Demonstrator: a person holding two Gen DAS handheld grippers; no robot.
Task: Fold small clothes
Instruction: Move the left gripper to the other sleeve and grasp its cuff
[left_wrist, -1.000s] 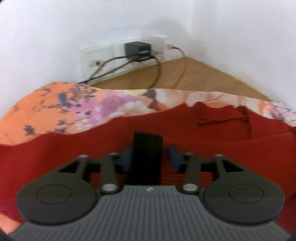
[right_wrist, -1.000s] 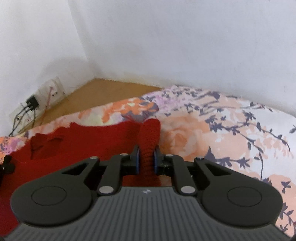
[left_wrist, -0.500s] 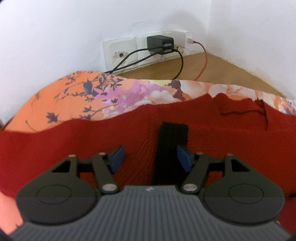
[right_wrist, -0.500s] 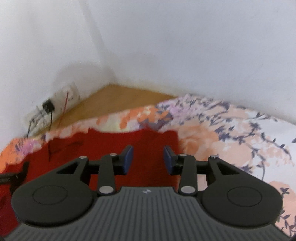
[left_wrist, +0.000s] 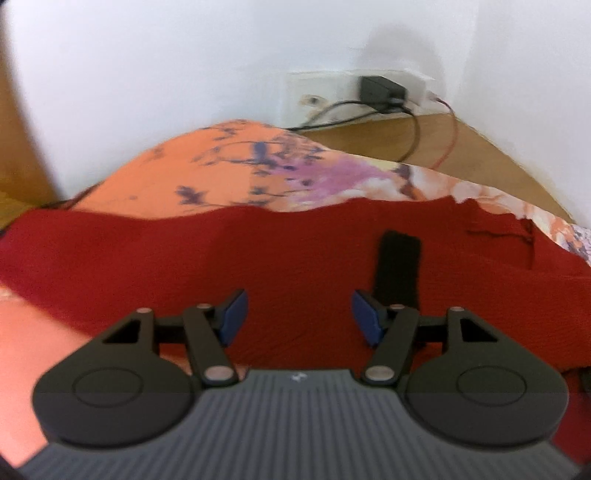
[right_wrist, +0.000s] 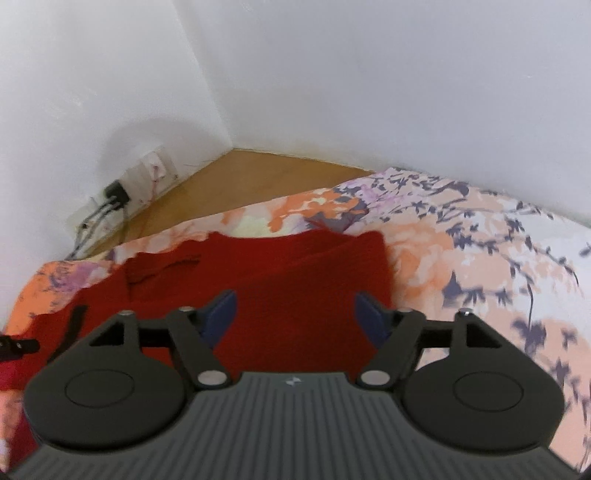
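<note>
The red knit garment lies spread on the floral bedsheet, its far edge near the bed's edge. Left gripper and right gripper both hover above it with fingers released, holding nothing. A black strap lies on the knit. For the next fold, grasp both corners of one edge, lift evenly, and keep the strap from bunching underneath.
</note>
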